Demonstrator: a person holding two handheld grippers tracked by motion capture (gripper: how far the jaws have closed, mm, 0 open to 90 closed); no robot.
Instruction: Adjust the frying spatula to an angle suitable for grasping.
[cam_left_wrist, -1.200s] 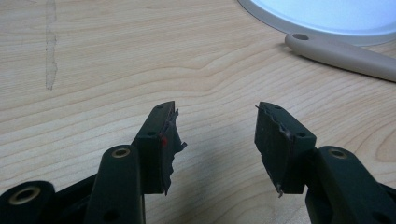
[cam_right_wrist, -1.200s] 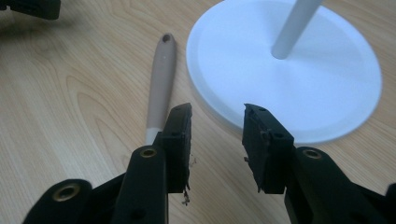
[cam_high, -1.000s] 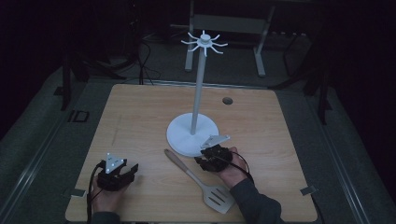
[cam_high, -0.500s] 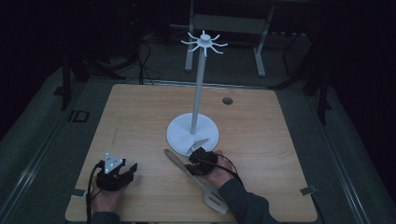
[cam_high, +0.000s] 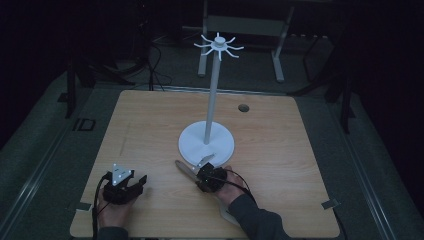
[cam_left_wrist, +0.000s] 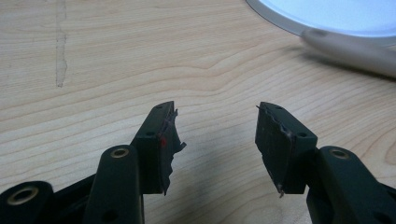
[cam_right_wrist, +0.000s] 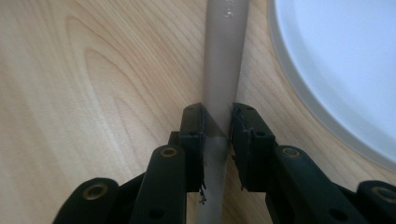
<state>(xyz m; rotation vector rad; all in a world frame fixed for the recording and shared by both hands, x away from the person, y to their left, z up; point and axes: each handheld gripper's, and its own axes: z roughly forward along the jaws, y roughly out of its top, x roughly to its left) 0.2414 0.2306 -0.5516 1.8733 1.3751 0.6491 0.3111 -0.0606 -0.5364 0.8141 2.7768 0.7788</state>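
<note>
We see the right gripper just closed on the spatula handle squeezed between its fingers, left gripper gaping empty.

- A wooden table sits in a dark room.
- A white stand with a round base is near the middle of the table. Its tall thin pole has little hooks at the top.
- The right gripper is just in front of the round base. Its jaws have just been closing, with the grey spatula handle between them.
- The left gripper rests near the front left edge, well apart from the stand.
- A small dark hole is in the table behind the stand.
</note>
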